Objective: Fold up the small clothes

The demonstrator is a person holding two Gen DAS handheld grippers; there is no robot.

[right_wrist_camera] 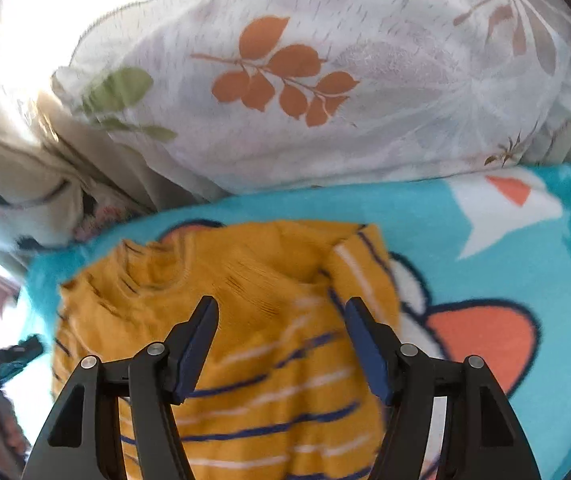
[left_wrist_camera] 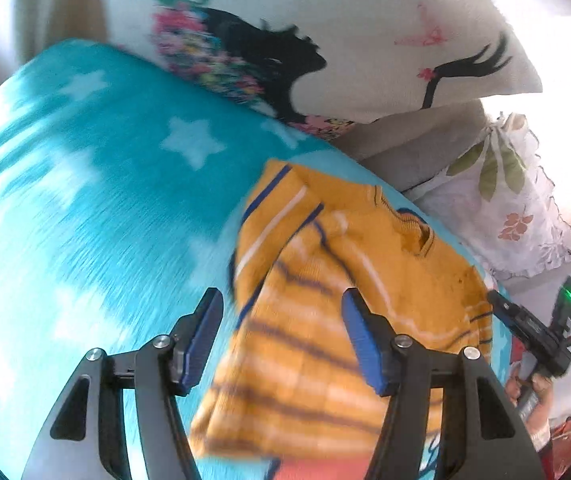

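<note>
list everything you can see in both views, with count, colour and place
mustard knit sweater with navy and white stripes: one, partly folded, lying on the blanket under both grippers
turquoise fleece blanket with white stars: one, with an orange and white cartoon print, spread under the sweater
white cushion with a black profile print: one, with pink flowers, behind the blanket
white frilled pillow with orange and green leaves: one, beyond the sweater's collar end
left gripper: one, black with blue pads, open above the sweater
right gripper: one, black with blue pads, open above the sweater
hand: one, holding the right gripper's handle, at the left view's right edge
</note>
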